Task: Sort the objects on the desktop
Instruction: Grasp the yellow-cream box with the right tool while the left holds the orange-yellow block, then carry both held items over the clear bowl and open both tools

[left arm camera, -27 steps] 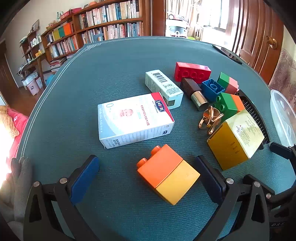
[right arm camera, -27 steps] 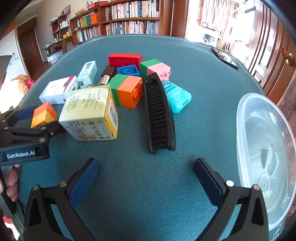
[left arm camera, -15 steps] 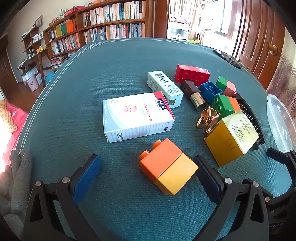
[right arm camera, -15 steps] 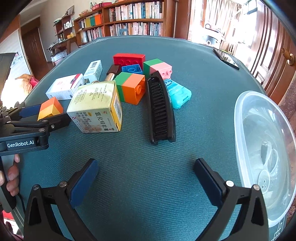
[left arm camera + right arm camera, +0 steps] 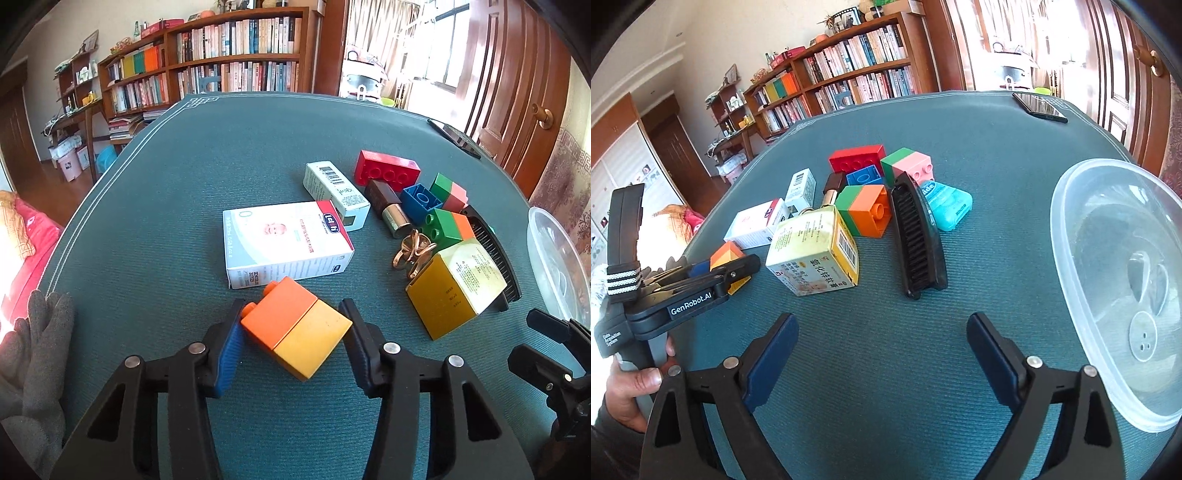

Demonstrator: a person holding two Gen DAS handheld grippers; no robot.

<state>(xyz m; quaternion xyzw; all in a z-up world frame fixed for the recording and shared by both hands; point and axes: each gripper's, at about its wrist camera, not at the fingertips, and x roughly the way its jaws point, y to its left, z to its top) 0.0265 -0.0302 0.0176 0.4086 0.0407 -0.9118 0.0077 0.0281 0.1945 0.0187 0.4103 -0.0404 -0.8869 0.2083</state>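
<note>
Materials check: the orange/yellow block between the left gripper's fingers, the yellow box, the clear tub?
Orange/yellow block: looks like moulded plastic, smooth satin faces, studs on the orange end. Yellow box: printed cardboard, folded edges, barcode, slightly worn. Clear tub: translucent plastic, glossy; the table shows through it.

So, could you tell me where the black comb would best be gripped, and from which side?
Probably the right gripper, open and nearest. The black comb lies flat and long, so I would come from above and close across its narrow width near the near end, where the mat is bare; farther up, blocks and a blue case crowd its sides.
</note>
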